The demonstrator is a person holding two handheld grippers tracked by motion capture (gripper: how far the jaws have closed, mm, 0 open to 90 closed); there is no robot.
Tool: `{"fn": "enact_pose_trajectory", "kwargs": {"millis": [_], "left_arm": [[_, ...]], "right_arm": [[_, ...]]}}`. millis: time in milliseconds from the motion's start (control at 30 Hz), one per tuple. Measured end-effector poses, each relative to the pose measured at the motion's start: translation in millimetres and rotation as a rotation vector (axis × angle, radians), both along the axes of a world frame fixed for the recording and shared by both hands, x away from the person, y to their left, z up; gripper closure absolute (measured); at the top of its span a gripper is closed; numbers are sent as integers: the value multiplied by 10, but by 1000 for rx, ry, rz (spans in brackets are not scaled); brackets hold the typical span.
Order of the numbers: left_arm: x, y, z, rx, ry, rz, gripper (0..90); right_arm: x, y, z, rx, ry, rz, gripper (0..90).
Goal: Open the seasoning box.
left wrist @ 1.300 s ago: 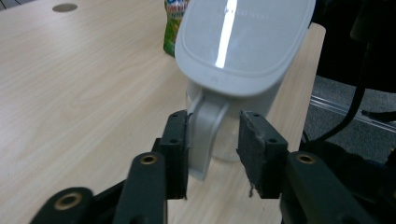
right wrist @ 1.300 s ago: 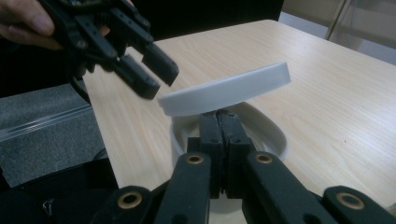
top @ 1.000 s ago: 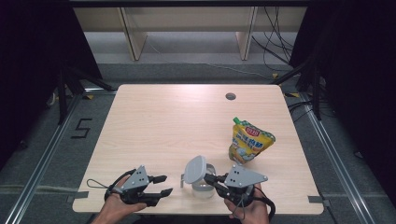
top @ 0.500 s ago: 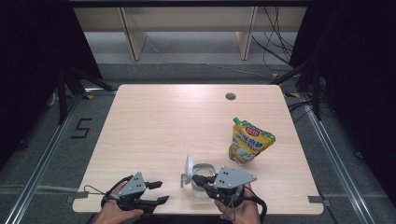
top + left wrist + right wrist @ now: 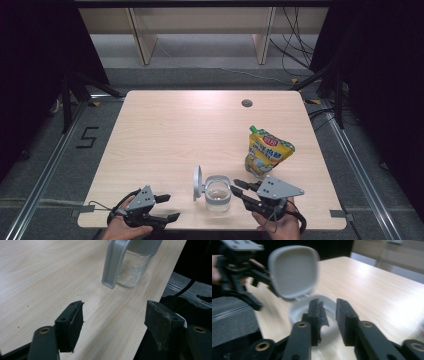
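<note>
A clear jar [image 5: 218,194] stands near the table's front edge with pale residue inside, and its grey hinged lid [image 5: 198,182] is flipped up on its left side. My right gripper [image 5: 236,187] sits just right of the jar. Its jaws have just been opening and stand a narrow gap apart over the jar's rim [image 5: 297,308], gripping nothing. The lid [image 5: 293,271] rises behind them. My left gripper [image 5: 170,207] lies left of the jar. Its jaws have just been opening too and stand wide, with bare table between them, while the jar [image 5: 135,267] is ahead.
A yellow spout pouch [image 5: 267,152] stands upright behind and to the right of the jar. A round cable hole [image 5: 246,103] sits near the far edge of the wooden table [image 5: 175,130]. The front edge runs just below both hands.
The right gripper has drawn back to the right from the jar and its jaws have parted. The lid has swung from tilted to upright. The left jaws have spread wider.
</note>
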State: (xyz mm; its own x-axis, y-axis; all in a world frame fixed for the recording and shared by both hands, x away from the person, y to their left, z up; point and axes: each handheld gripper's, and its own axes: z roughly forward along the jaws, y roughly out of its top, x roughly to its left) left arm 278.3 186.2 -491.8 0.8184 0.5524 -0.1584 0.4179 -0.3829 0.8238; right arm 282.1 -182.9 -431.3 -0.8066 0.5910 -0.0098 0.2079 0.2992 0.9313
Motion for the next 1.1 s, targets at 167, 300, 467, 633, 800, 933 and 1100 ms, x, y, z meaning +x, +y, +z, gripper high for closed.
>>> {"fn": "enact_pose_trajectory", "kwargs": {"millis": [167,300,467,633,800,933,1100], "left_arm": [[3,4,-8,9,5,16,244],[-1,-7,-18,2,5,29,195],[-9,-33,-28,-2,3,25,169],[-12,-50,-26,2,5,32,162],[1,-57,-29,2,0,33,160],[13,-55,-38,3,-12,33,160],[17,-50,-26,18,-9,28,156]], "right_arm": [[19,-301,-81,23,25,-60,586],[-2,-503,-173,25,35,-145,521],[17,-724,-248,24,39,-225,420],[95,-855,-363,9,27,-266,379],[182,-950,-460,8,52,-282,341],[213,-977,-500,9,86,-298,293],[282,-1004,-550,2,70,-296,229]]}}
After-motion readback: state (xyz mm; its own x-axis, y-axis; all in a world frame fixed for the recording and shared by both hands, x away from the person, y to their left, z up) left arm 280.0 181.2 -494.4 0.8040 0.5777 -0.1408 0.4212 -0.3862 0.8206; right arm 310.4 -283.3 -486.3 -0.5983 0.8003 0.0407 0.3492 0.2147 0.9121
